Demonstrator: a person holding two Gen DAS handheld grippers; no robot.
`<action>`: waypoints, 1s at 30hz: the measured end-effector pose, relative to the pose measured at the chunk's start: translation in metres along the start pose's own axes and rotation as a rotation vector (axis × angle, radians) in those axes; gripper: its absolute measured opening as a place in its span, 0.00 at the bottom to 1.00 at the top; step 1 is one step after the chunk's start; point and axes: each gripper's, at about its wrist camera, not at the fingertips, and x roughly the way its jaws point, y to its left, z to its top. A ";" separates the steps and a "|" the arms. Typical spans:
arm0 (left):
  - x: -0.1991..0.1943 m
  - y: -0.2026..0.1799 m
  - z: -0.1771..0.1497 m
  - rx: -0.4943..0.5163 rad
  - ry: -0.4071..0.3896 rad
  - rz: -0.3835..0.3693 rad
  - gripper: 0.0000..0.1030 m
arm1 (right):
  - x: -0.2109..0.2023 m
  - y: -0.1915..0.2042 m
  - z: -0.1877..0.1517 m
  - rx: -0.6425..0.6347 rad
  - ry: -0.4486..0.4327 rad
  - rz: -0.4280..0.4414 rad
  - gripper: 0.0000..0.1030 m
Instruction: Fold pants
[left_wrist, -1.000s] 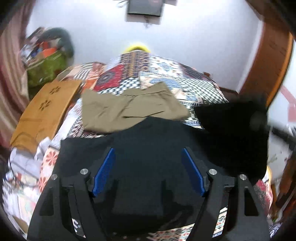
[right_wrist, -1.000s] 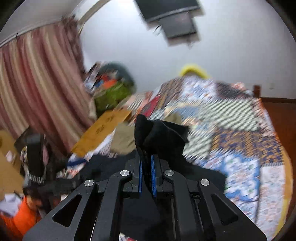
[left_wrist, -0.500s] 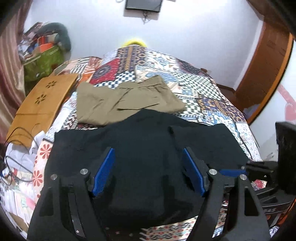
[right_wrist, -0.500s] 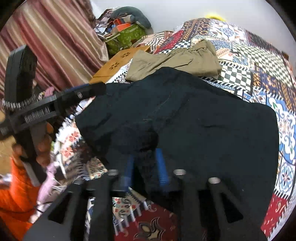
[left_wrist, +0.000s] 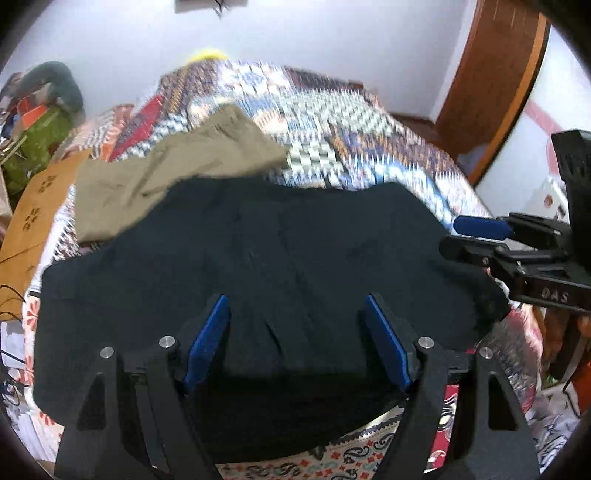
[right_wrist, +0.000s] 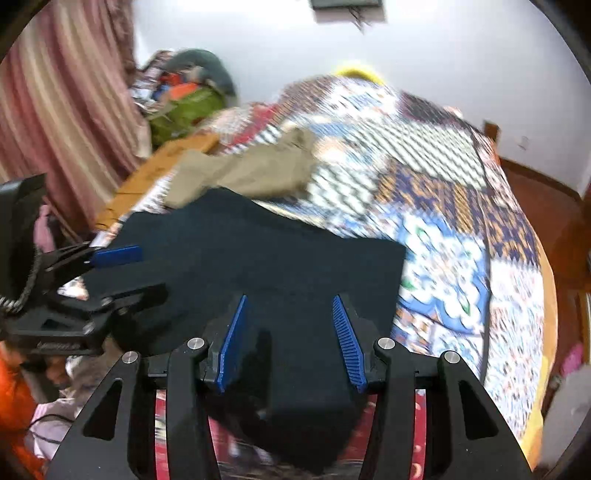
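Black pants (left_wrist: 266, 258) spread flat across near end of patchwork bedspread (left_wrist: 369, 147), far edge overlapping khaki pants (left_wrist: 177, 173) lying farther up bed. Near hem hanging just over bed edge, seen in right wrist view as dark fold (right_wrist: 306, 406) dropping below grippers.

Left gripper (left_wrist: 295, 339) poised above middle of black cloth, angled down; blue pads (left_wrist: 207, 339) spread wide, nothing pinched, fabric lying beneath and between them without visible contact. Same gripper seen from right wrist view at left edge (right_wrist: 122, 273), fingers apart over side of black pants.

Right gripper (right_wrist: 291, 339) above near right part of black pants, jaws opening, blue ribbed pads (right_wrist: 232, 343) parted with cloth behind gap but not pressed. Seen from left wrist view at right edge (left_wrist: 472, 236), fingertips just over corner of black cloth; touching or not, cannot tell.

Tan cardboard sheet (left_wrist: 33, 218) beside bed on left, green bag (left_wrist: 40, 136) beyond it, striped curtain (right_wrist: 62, 103) at far left. Orange sleeve (right_wrist: 14, 398) low at left edge. Much of bedspread blurred.
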 end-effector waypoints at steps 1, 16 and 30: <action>0.005 -0.001 -0.002 0.003 0.011 0.002 0.73 | 0.007 -0.004 -0.003 0.011 0.022 -0.010 0.43; 0.003 0.005 -0.012 -0.011 -0.012 0.048 0.76 | -0.003 -0.017 -0.038 0.093 0.047 0.012 0.43; -0.109 0.116 -0.019 -0.200 -0.241 0.310 0.76 | -0.029 0.016 0.013 -0.021 -0.100 -0.001 0.50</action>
